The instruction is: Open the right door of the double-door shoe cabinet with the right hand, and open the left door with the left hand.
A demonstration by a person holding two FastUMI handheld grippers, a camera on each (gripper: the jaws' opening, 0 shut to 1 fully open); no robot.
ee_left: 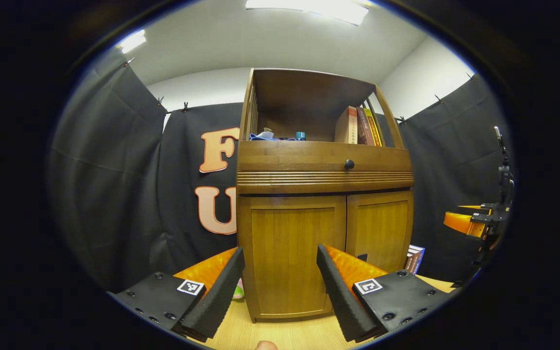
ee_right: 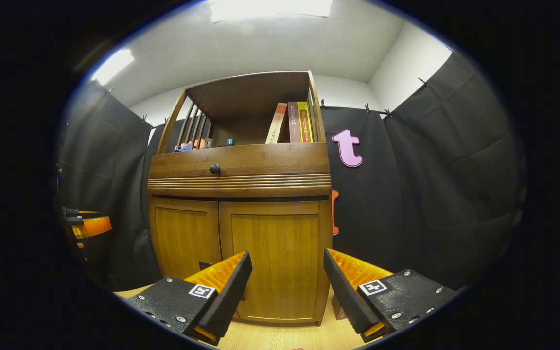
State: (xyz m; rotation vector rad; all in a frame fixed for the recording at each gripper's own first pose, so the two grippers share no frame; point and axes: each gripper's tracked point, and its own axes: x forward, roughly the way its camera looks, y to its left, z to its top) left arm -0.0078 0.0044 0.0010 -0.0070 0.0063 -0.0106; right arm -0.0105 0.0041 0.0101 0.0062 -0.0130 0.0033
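Both doors shut, nothing opened yet. The brown wooden double-door shoe cabinet [ee_left: 323, 194] stands upright on the pale wood tabletop [ee_left: 280, 335], dead ahead of both tools.

Left gripper view: the black-and-orange left gripper [ee_left: 280, 287] has its jaws spread wide, nothing between them, apart from the wood. The cabinet's left door panel [ee_left: 292, 257] sits at 12 o'clock from the jaws, long axis vertical. The seam with the other door runs up at approx 1 o'clock. A small dark pull [ee_left: 362, 256] peeps over the right-hand finger, near the seam low down; which door it belongs to can't be told from here.

Right gripper view: the black-and-orange right gripper [ee_right: 287, 291] is also spread wide, empty. The right door panel [ee_right: 275, 257] is straight up at 12 o'clock, seam at approx 11 o'clock, and a dark pull [ee_right: 205, 265] shows just above the left-hand finger.

So each gripper faces its own door; the right one looks a bit closer to its panel. The right door goes first per the task, and its pull edge lies toward 10–11 o'clock, so the right gripper likely needs to shift that way before closing in.

Up top: round black drawer knob [ee_right: 215, 169], a row of upright books [ee_right: 292, 121] on the open shelf.
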